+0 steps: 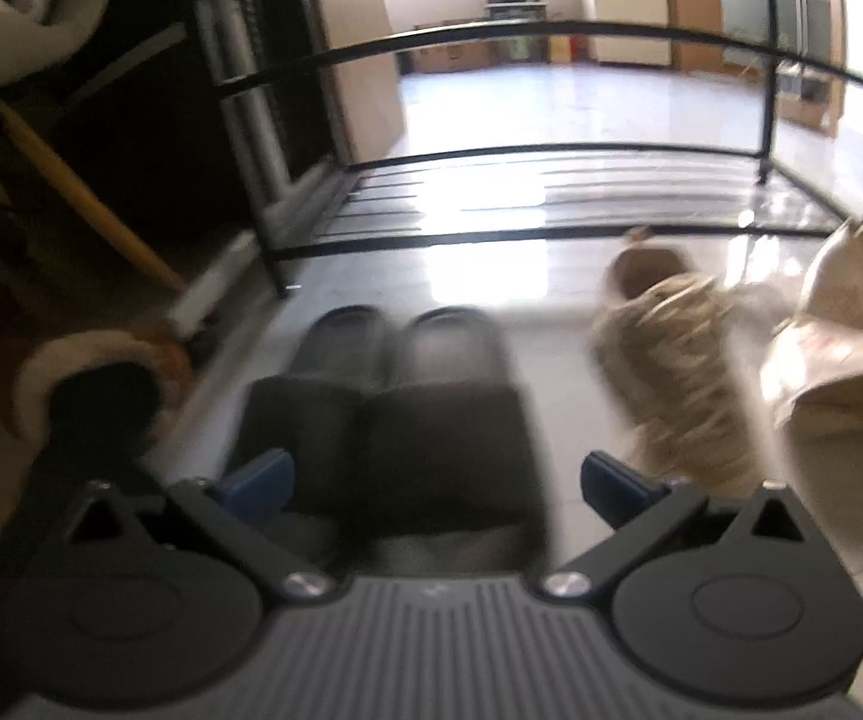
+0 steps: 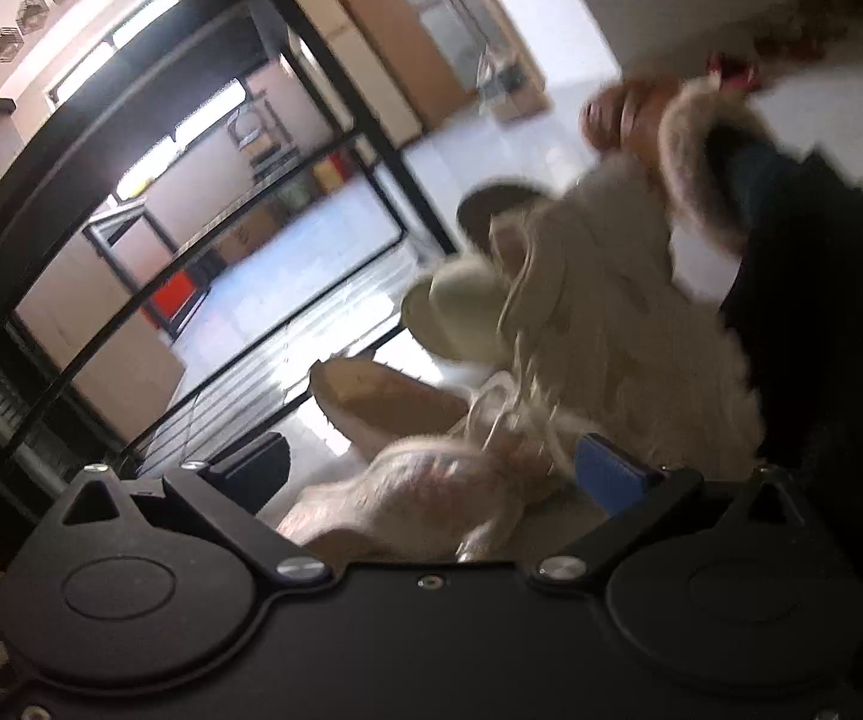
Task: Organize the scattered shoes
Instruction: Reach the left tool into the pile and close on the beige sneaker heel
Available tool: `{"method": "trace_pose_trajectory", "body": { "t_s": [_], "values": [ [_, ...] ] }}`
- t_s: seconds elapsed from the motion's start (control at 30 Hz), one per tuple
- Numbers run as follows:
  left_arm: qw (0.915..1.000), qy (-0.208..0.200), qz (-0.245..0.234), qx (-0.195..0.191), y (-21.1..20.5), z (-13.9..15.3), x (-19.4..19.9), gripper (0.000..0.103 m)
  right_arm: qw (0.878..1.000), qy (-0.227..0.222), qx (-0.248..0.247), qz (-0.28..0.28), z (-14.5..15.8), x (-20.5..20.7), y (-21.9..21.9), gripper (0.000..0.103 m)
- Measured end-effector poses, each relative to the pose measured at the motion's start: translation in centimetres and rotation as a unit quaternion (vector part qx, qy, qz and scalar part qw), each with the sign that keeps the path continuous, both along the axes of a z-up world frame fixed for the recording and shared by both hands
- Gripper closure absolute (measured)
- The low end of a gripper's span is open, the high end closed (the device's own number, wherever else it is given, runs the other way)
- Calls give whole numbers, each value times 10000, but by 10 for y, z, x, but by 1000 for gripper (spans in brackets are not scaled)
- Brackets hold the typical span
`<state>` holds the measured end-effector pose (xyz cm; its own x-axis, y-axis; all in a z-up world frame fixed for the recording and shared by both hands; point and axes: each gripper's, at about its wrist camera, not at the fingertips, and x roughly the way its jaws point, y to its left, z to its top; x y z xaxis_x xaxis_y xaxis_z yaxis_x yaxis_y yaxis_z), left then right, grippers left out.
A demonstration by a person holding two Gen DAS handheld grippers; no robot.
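On a pale tiled floor (image 1: 479,276) before a black metal shoe rack (image 1: 551,192), a pair of dark slippers (image 1: 395,408) sits side by side, toes toward the rack's lowest shelf. The left gripper (image 1: 434,483) hangs over their heel ends, its blue-tipped fingers (image 1: 257,480) spread wide, one at each outer side of the pair and gripping nothing. Just right of the slippers lies a tan laced shoe (image 1: 671,372), blurred, and beyond it at the frame's right edge a cream shoe (image 1: 839,324). At far left, a fur-trimmed boot (image 1: 95,390) stands near a yellow stick (image 1: 83,198).

From the right wrist view, tilted sharply, the right gripper (image 2: 440,474) is also parted, with a pale laced shoe (image 2: 431,492) lying between its fingers; whether they touch it cannot be told through the blur. A second cream shoe (image 2: 599,312) rests above it, sole (image 2: 455,312) turned toward the rack (image 2: 203,192). A fur-cuffed boot (image 2: 701,138) shows at upper right.
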<state>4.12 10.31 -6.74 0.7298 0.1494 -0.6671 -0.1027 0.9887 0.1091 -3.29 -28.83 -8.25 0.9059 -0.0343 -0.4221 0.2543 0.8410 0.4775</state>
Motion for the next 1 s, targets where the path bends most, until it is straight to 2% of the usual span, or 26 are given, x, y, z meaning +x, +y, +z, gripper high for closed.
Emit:
{"method": "trace_pose_trajectory", "body": {
  "t_s": [0.1,0.2,0.3,0.37,0.43,0.57,0.6,0.77,0.9,1.0],
  "values": [
    [9981,-86,-433,-436,-37,14,19,1,9936,-363,-726,-783,16,-17,0,0],
    [9931,-115,-932,-702,-78,24,36,1,9748,-644,-1242,-1740,30,-33,-8,0],
    [9827,26,-1525,-1049,-132,28,55,1,9560,-897,-1211,-2519,35,-46,-30,0],
    [9755,142,-1810,-1239,-161,27,65,1,9504,-918,-994,-2802,33,-49,-48,0],
    [9631,330,-2203,-1508,-205,24,76,1,9532,-830,-432,-2874,24,-52,-69,0],
    [9507,461,-2675,-1501,-268,15,79,1,9500,-646,404,-3028,12,-58,-94,0],
    [9478,473,-2814,-1425,-289,12,79,1,9498,-726,445,-3012,12,-62,-95,0],
    [9399,425,-3175,-1185,-345,-7,79,1,9468,-1035,668,-2974,12,-76,-102,0],
    [9459,187,-3185,-592,-378,-20,76,1,9413,-822,1242,-3030,-1,-74,-114,0],
    [9414,186,-3295,-694,-390,-23,77,1,9396,-839,1336,-3038,-4,-75,-119,0]
  ]
}}
